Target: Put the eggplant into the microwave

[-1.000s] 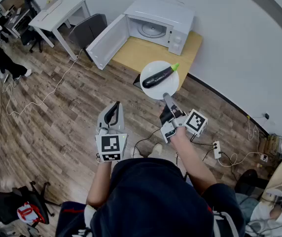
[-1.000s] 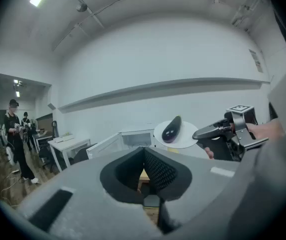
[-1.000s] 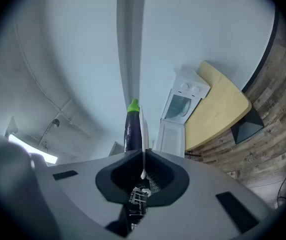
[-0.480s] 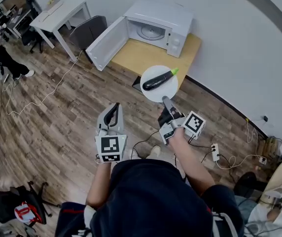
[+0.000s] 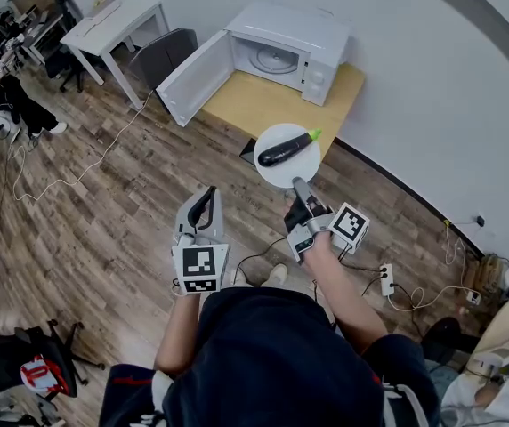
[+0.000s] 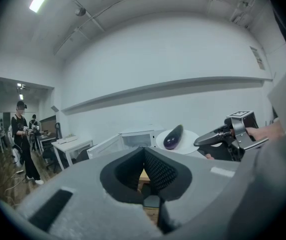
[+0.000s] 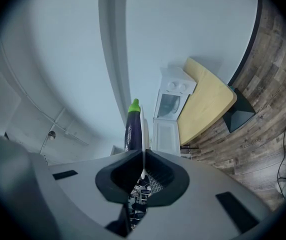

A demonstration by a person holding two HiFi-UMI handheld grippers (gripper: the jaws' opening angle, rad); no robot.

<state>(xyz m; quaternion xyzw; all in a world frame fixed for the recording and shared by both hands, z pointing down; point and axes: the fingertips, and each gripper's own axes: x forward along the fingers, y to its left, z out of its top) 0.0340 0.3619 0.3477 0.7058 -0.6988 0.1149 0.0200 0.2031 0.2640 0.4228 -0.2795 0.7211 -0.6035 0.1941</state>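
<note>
The plate point(image 5: 280, 175) is clamped by its near rim in the right gripper point(image 5: 299, 185), the pads pressed on the thin white edge and nothing more. The eggplant point(image 5: 284, 149) is carried loose on top, lying across the plate with its green stem towards the wall. It is held in the air over the floor point(image 5: 103, 229), just short of the bench point(image 5: 263, 100). The microwave point(image 5: 290, 38) is seen on the bench with its door point(image 5: 192, 78) swung wide to the left. The left gripper point(image 6: 144, 164) is held low and to the side, its jaws together on nothing.

The carry is judged to be in hand, with the placing not yet done.

The danger lies in that one-edge grip. All the weight is hung out beyond the pads, so the plate could be levered down in them, or tipped by a small roll of the wrist. The eggplant is round and smooth and would be sent rolling off onto the floor. The far rim could also be knocked against the bench edge or the frame of the opening if it is brought in too low. Cables point(image 5: 268, 254) are noted on the floor by the feet, and a step could be caught there.
</note>
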